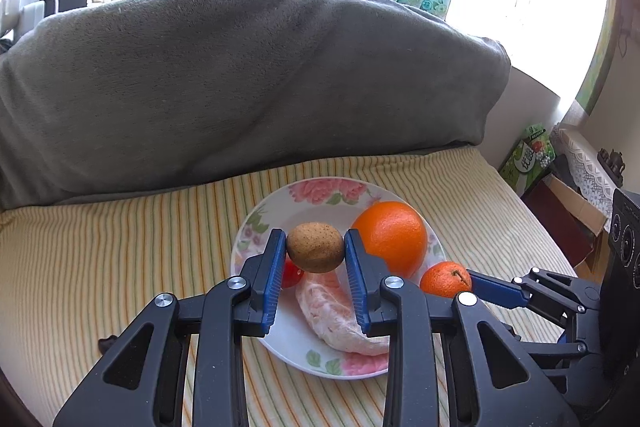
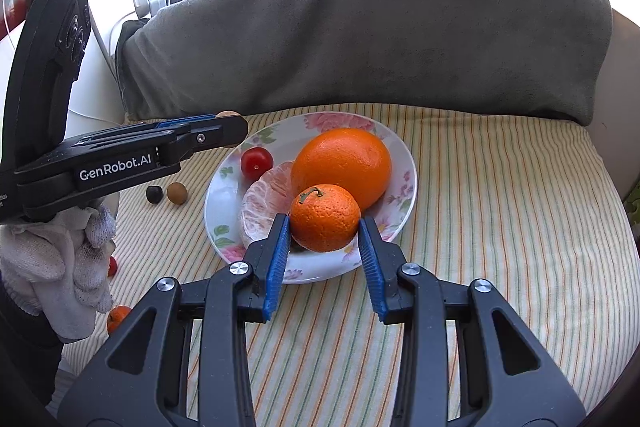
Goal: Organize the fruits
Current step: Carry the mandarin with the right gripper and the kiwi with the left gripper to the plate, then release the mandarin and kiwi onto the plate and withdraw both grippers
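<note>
A floral plate (image 1: 276,201) (image 2: 404,147) sits on the striped cushion. It holds a large orange (image 1: 390,239) (image 2: 344,163), a peeled pomelo segment (image 1: 336,315) (image 2: 264,199) and a red cherry tomato (image 1: 291,275) (image 2: 256,162). My left gripper (image 1: 316,247) is shut on a brown kiwi (image 1: 316,247) and holds it above the plate's left part; it shows in the right wrist view (image 2: 230,125). My right gripper (image 2: 324,227) is shut on a mandarin (image 2: 325,217) (image 1: 445,279) at the plate's near rim.
A dark round fruit (image 2: 154,194), a small brown fruit (image 2: 177,193), a red fruit (image 2: 113,265) and a small orange one (image 2: 118,317) lie on the cushion left of the plate. A grey blanket (image 1: 240,87) rises behind. Boxes (image 1: 528,157) stand at the right.
</note>
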`<state>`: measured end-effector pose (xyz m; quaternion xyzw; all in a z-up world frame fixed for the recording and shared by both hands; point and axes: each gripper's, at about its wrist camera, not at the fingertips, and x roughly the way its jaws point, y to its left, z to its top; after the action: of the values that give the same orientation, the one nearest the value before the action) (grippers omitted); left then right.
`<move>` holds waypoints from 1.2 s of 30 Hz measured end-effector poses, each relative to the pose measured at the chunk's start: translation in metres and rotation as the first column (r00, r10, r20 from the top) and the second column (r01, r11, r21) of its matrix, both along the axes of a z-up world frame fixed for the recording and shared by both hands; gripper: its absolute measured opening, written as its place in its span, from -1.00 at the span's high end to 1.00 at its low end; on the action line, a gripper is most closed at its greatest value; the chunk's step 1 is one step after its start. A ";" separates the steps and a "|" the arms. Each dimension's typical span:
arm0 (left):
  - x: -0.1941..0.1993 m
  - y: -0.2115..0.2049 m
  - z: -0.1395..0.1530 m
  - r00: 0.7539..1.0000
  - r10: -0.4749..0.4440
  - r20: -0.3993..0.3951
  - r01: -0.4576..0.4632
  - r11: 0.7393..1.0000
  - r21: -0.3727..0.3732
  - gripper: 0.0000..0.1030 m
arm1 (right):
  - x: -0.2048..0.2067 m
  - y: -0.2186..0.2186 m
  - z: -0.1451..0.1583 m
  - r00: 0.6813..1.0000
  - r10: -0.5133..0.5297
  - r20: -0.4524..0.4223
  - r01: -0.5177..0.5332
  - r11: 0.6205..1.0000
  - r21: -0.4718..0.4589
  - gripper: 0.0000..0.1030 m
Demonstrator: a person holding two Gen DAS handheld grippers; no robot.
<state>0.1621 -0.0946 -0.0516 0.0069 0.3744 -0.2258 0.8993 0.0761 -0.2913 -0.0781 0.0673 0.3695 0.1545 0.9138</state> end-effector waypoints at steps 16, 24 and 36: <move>0.004 -0.004 -0.002 1.000 -0.011 -0.008 0.011 1.000 0.000 0.45 | 0.008 0.005 -0.009 0.999 0.023 -0.030 -0.023 1.000 -0.001 0.28; 0.006 -0.003 -0.001 1.000 0.001 -0.011 -0.001 1.000 0.010 0.44 | 0.009 0.007 -0.008 0.999 0.022 -0.027 -0.022 1.000 -0.007 0.26; 0.002 0.000 0.005 1.000 0.012 0.003 -0.012 1.000 0.005 -0.26 | 0.002 0.011 0.001 0.999 0.032 0.013 -0.032 0.999 -0.029 -0.34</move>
<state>0.1645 -0.0951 -0.0466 0.0075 0.3735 -0.2194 0.9013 0.0780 -0.2804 -0.0774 0.0474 0.3665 0.1644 0.9146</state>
